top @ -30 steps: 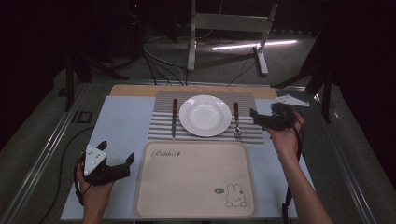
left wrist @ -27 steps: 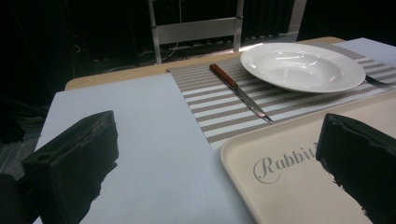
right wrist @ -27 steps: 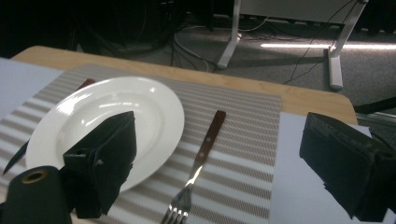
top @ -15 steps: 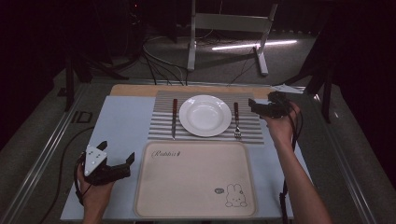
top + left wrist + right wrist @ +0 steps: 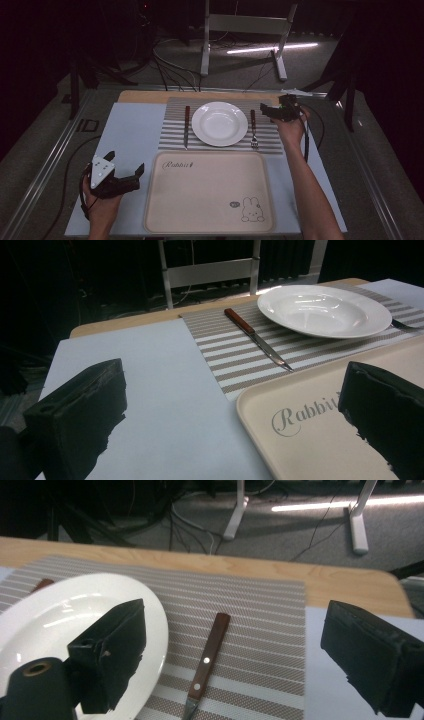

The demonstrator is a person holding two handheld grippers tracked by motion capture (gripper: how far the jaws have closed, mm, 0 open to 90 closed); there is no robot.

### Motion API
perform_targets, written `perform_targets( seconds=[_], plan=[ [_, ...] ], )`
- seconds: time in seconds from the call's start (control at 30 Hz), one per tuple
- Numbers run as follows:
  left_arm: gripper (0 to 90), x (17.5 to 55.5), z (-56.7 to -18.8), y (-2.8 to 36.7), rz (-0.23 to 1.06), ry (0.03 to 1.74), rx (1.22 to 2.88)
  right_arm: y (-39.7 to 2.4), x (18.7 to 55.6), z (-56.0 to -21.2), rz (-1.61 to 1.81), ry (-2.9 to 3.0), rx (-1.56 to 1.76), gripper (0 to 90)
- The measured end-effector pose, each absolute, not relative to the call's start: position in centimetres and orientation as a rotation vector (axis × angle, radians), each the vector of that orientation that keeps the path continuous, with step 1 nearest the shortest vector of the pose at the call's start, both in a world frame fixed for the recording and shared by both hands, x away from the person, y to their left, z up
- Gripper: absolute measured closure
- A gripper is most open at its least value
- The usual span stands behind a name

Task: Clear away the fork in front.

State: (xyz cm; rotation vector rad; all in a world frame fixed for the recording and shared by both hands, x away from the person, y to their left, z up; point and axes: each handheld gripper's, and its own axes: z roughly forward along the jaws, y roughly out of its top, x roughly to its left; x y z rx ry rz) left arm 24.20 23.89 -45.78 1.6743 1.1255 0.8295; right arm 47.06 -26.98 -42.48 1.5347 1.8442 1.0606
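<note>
Now reaching for fork (image 5: 206,667) with right gripper (image 5: 274,111), fingers spread wide; next, drop lower at 6 o'clock, pinch wooden handle.

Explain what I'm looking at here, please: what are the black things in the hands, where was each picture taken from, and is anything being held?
No robot here: a person holds a hand-operated tool in each hand, each ending in two black jaws. The high view looks down from above the person's side of the table. The other two pictures come from cameras riding on the tools, looking out between their own jaws.

On the table lies a striped placemat with a white plate, a wooden-handled knife to its left and a fork to its right. Nearer the person sits a beige tray with a rabbit drawing.

The left tongs rest open by the tray's corner, holding nothing. The right tongs are open too, poised above the fork's handle, apparently about to pick it up.
</note>
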Motion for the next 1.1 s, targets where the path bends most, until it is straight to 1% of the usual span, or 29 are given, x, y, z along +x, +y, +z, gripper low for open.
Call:
perform_targets(
  seconds=[0.43, 0.63, 0.73, 0.8, 0.9, 1.07, 1.1],
  plan=[
    [0.1, 24.2, -45.8, 23.9, 0.828, 1.125, 1.670, -25.3, 48.8, -45.9, 0.986, 1.921, 1.575, 11.7],
    [0.1, 24.2, -45.8, 23.8, 0.830, 1.122, 1.672, -24.8, 49.1, -47.4, 0.895, 1.958, 1.591, 17.7],
    [0.1, 24.2, -45.8, 23.9, 0.830, 1.121, 1.671, -24.5, 49.2, -48.1, 0.848, 1.975, 1.566, 23.1],
    [0.1, 24.2, -45.8, 23.9, 0.831, 1.122, 1.670, -24.5, 49.3, -48.3, 0.844, 1.978, 1.572, 24.2],
    [0.1, 24.2, -45.8, 24.0, 0.830, 1.125, 1.669, -24.4, 49.5, -49.2, 0.841, 1.984, 1.604, 29.0],
    [0.1, 24.1, -45.8, 24.0, 0.833, 1.123, 1.669, -24.1, 49.7, -50.4, 0.819, 2.014, 1.652, 42.2],
    [0.1, 24.1, -45.8, 24.0, 0.833, 1.124, 1.669, -24.1, 49.8, -50.6, 0.824, 2.013, 1.664, 43.3]
  ],
)
